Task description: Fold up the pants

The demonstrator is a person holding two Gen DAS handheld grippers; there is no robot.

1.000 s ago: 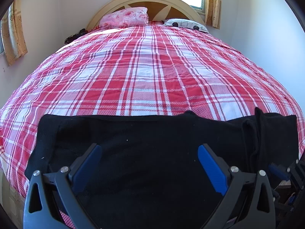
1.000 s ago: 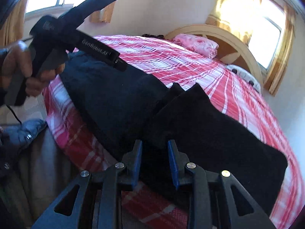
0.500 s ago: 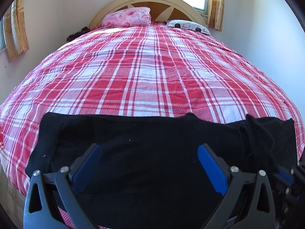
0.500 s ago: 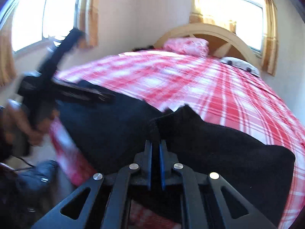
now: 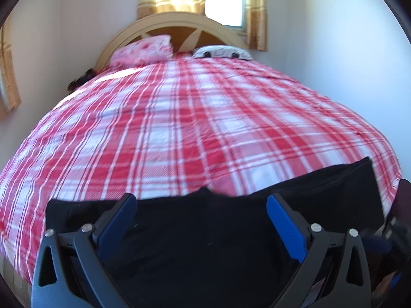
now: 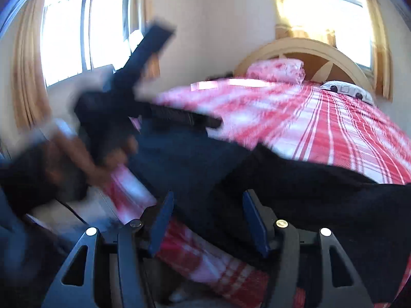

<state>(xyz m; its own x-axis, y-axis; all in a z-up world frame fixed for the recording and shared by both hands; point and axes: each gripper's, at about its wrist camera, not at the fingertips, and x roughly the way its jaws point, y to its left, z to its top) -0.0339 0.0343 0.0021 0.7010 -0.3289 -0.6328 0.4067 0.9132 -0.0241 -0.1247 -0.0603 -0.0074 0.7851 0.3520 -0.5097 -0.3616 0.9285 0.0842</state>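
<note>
bright daylight, windows (image 6: 66,38) blown out with glare, sunlit patch on the bedspread (image 5: 123,74), heavy motion blur in right view, mild blur left, fisheye bending, dark corners

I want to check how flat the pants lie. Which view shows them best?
The left wrist view: the pants are sharp there, spread across the bed's near edge. The right wrist view is motion-blurred and shows them obliquely.

No readable text, labels, brands or numbers anywhere; right wrist view motion-blurred.
</note>
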